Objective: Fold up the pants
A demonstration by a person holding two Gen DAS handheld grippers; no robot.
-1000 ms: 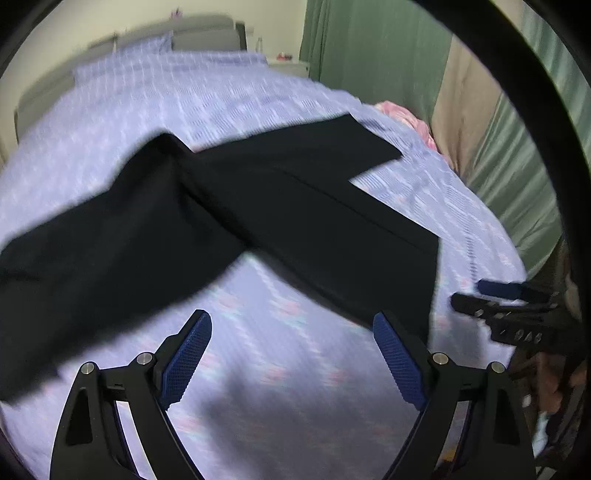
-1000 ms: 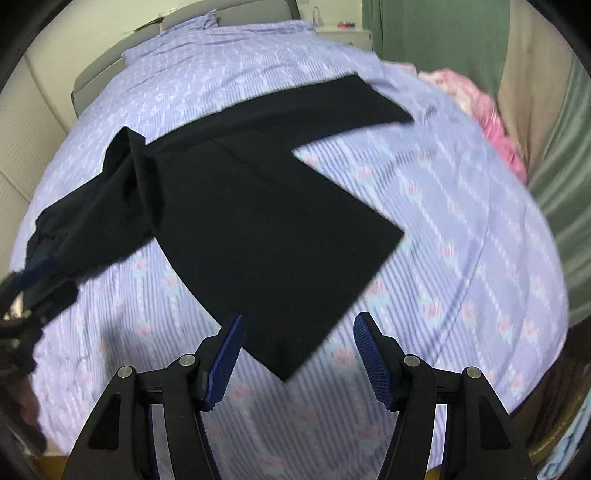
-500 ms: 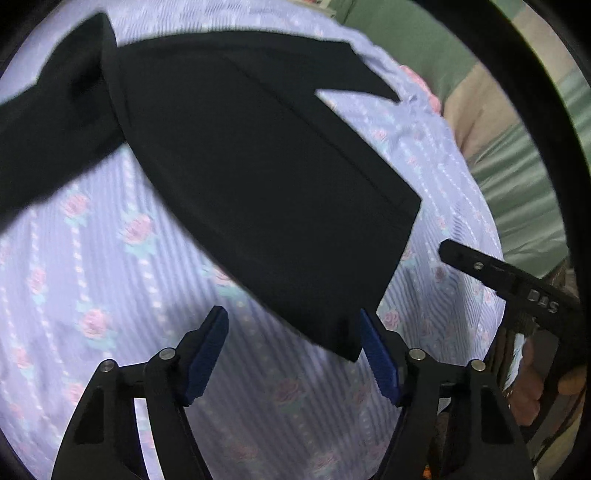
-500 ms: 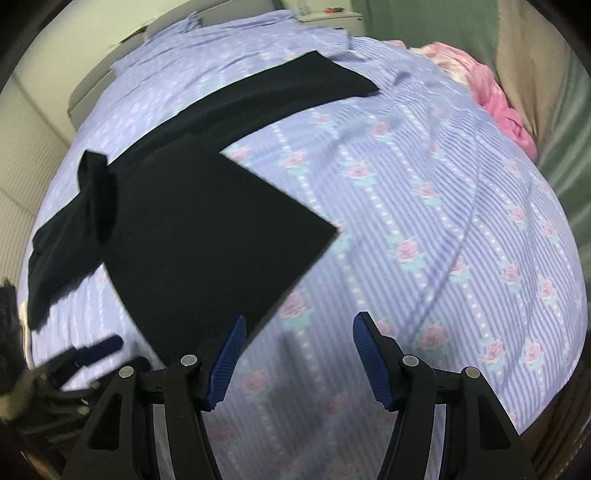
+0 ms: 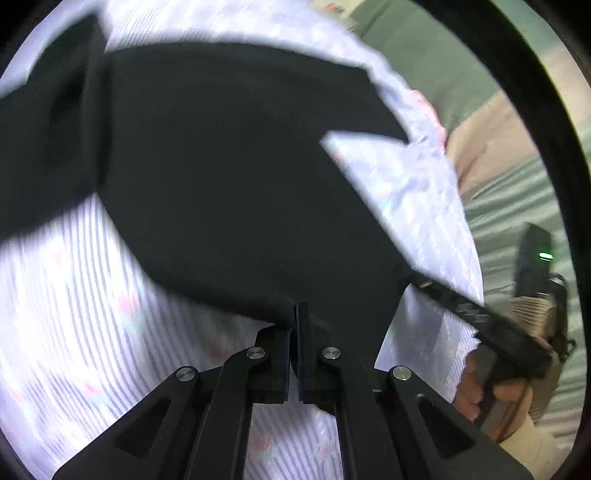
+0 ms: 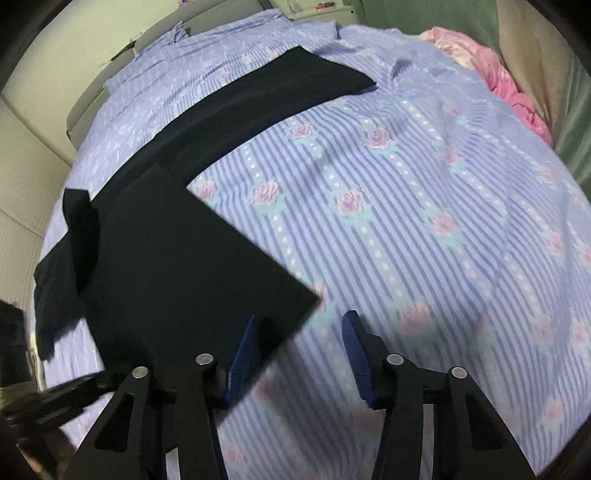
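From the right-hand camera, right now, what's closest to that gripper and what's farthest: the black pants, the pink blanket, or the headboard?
From the right gripper:
1. Black pants, their corner right at its left finger.
2. Pink blanket, far right at the bed's edge.
3. Headboard, top, beyond the sheet; only slightly farther than the blanket.

one pair of black pants [image 6: 177,254] is lying on one bed sheet [image 6: 424,206] with rose stripes. two grippers are showing: the left gripper [image 5: 296,332] and the right gripper [image 6: 299,354]. one pink bundle of cloth [image 6: 509,85] is sitting at the bed's far edge.
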